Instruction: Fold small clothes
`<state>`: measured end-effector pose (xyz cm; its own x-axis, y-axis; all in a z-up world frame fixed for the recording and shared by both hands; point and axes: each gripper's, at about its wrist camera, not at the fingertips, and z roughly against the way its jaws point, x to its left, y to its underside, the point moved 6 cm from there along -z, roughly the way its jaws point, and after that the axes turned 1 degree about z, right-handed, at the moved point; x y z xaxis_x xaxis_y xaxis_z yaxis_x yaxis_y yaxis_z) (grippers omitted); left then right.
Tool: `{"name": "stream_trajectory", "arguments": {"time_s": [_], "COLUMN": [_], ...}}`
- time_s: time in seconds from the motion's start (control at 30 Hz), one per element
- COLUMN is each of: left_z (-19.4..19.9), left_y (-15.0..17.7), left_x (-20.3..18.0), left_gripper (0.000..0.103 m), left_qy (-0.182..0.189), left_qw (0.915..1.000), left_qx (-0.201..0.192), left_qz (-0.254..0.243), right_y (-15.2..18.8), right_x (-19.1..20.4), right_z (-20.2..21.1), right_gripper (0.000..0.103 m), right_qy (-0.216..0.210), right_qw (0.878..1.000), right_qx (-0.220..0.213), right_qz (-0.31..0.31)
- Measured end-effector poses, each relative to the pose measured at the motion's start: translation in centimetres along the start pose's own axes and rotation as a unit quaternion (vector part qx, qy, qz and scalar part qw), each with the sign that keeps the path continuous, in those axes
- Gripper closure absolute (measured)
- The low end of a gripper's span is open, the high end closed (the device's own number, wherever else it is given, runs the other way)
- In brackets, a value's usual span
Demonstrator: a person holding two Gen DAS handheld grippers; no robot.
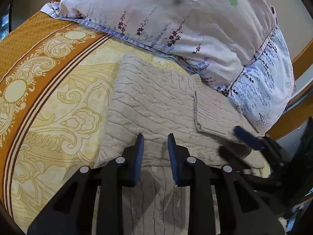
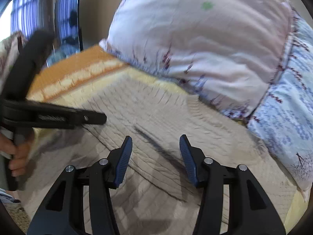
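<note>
A beige cable-knit sweater (image 1: pixel 152 101) lies flat on the bed, partly folded, with a ribbed cuff or hem (image 1: pixel 213 115) lying across its right side. My left gripper (image 1: pixel 156 137) hovers open just above its near part, holding nothing. The right gripper's fingers (image 1: pixel 246 137) show blurred at the right edge of this view. In the right wrist view the sweater (image 2: pixel 156 113) fills the middle. My right gripper (image 2: pixel 156 139) is open wide above it and empty. The left gripper's body (image 2: pixel 58 115) reaches in from the left there, held by a hand.
A floral pillow (image 1: pixel 176 23) lies right behind the sweater, also shown in the right wrist view (image 2: pixel 205 49). An orange and cream patterned bedspread (image 1: pixel 49 90) covers the bed to the left. A wooden bed frame (image 1: pixel 301 58) runs at the right.
</note>
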<state>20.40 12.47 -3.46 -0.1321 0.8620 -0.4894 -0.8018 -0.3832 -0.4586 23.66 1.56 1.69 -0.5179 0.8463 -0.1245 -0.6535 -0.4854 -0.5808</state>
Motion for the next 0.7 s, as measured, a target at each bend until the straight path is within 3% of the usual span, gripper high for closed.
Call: {"name": "stream_trajectory", "arguments": {"time_s": [0.03, 0.1, 0.13, 0.17, 0.2, 0.3, 0.37, 0.4, 0.5, 0.53, 0.6, 0.7], "left_z": [0.1, 0.2, 0.1, 0.1, 0.1, 0.0, 0.0, 0.0, 0.1, 0.1, 0.1, 0.1], "left_y": [0.1, 0.2, 0.2, 0.2, 0.1, 0.1, 0.1, 0.2, 0.3, 0.4, 0.5, 0.5], "left_x": [0.1, 0.3, 0.2, 0.2, 0.2, 0.2, 0.1, 0.0, -0.4, -0.5, -0.9, -1.4], "left_gripper": [0.077, 0.077, 0.077, 0.077, 0.077, 0.077, 0.074, 0.072, 0.062, 0.060, 0.052, 0.044], "left_qy": [0.001, 0.004, 0.005, 0.006, 0.008, 0.011, 0.013, 0.014, 0.020, 0.022, 0.026, 0.027], "left_qw": [1.0000, 1.0000, 1.0000, 1.0000, 1.0000, 0.9999, 0.9999, 0.9999, 0.9998, 0.9997, 0.9995, 0.9993], "left_qx": [0.000, 0.000, -0.001, -0.001, 0.000, 0.001, 0.000, -0.001, -0.006, -0.007, -0.009, -0.010], "left_qz": [0.000, -0.002, -0.001, 0.000, 0.002, 0.007, 0.005, 0.003, -0.005, -0.008, -0.015, -0.025], "right_y": [0.3, 0.7, 0.8, 0.8, 0.8, 0.6, 1.1, 1.6, 5.5, 7.8, 11.9, 15.3], "right_x": [0.1, -0.3, -0.5, -1.0, -1.6, -4.2, -7.1, -8.6, -13.8, -15.4, -17.2, -18.3], "right_z": [-0.8, -1.6, -1.6, -1.4, -0.9, 1.1, 3.6, 4.7, 8.2, 9.0, 9.0, 8.8], "right_gripper": [0.051, 0.073, 0.077, 0.091, 0.096, 0.097, 0.097, 0.097, 0.097, 0.096, 0.096, 0.088], "right_qy": [0.014, 0.032, 0.025, 0.015, 0.008, 0.008, 0.013, 0.017, 0.026, 0.033, 0.029, 0.000], "right_qw": [1.000, 0.999, 0.999, 0.999, 0.999, 0.994, 0.982, 0.974, 0.931, 0.913, 0.891, 0.868], "right_qx": [0.010, 0.023, 0.021, 0.015, 0.009, -0.022, -0.057, -0.072, -0.107, -0.103, -0.069, -0.040], "right_qz": [0.005, 0.002, -0.010, -0.026, -0.048, -0.110, -0.180, -0.215, -0.348, -0.394, -0.448, -0.495]}}
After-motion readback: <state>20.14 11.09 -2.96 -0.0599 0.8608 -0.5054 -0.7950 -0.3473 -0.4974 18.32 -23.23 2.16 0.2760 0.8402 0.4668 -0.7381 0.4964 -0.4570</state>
